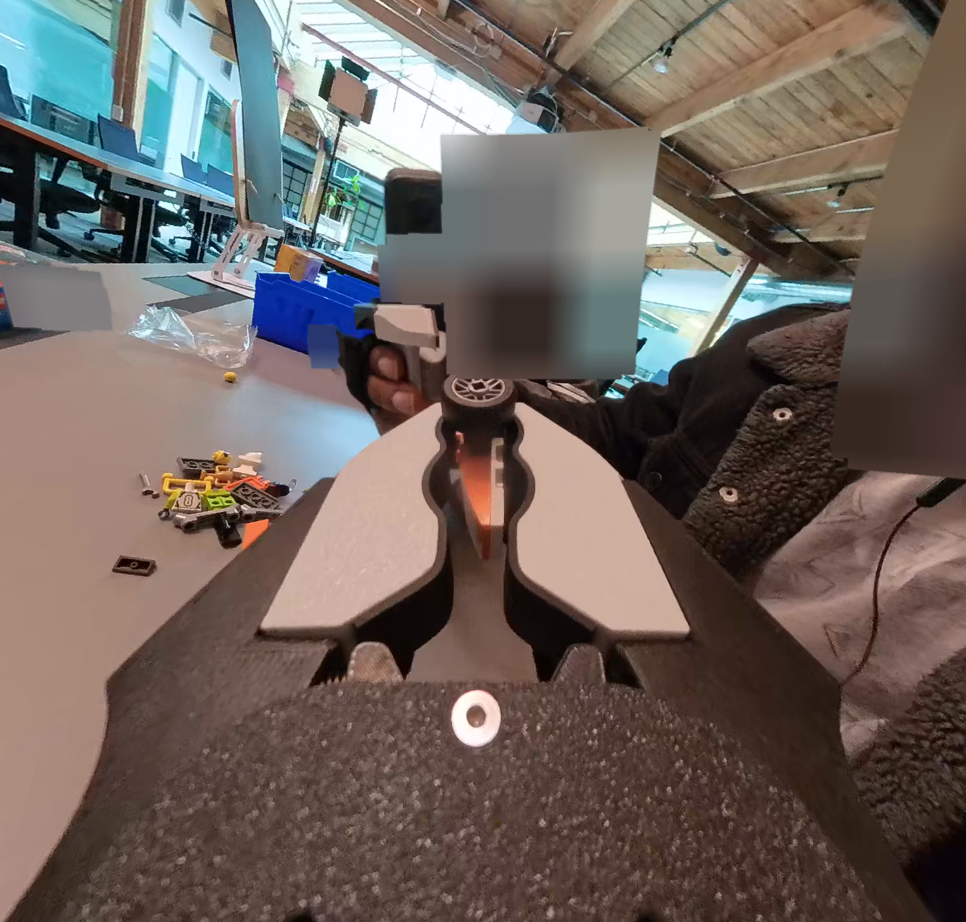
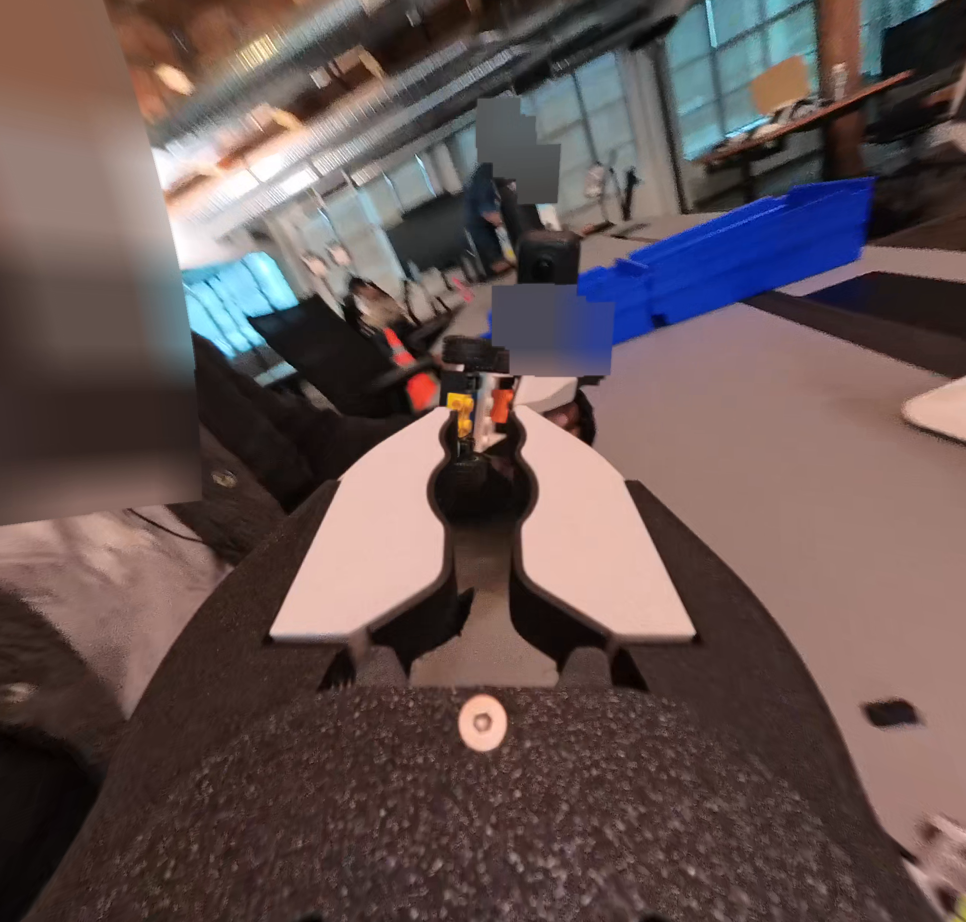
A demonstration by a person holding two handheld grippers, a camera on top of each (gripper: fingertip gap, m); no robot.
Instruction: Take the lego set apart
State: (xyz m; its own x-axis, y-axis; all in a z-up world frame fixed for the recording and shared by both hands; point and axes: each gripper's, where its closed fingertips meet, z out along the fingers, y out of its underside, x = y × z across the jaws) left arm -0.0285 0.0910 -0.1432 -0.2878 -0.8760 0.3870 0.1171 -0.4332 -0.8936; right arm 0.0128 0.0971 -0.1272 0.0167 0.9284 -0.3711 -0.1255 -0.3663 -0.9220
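The lego car (image 2: 478,400) hung above the desk (image 1: 78,426), pinched from opposite ends by the left claw (image 1: 478,445) and the right claw (image 2: 483,426). Light, rigid and knobbly, it looked best gripped by its body rather than its turning wheel (image 1: 478,392).

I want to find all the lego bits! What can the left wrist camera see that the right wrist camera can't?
Only the left wrist view shows the pile of loose lego pieces on the table, the clear plastic bag and a grey-hubbed wheel. Only the right wrist view shows the model's yellow piece and people seated far behind. Both show the lego model, gripped from opposite sides by the left gripper and right gripper, and the blue bin.
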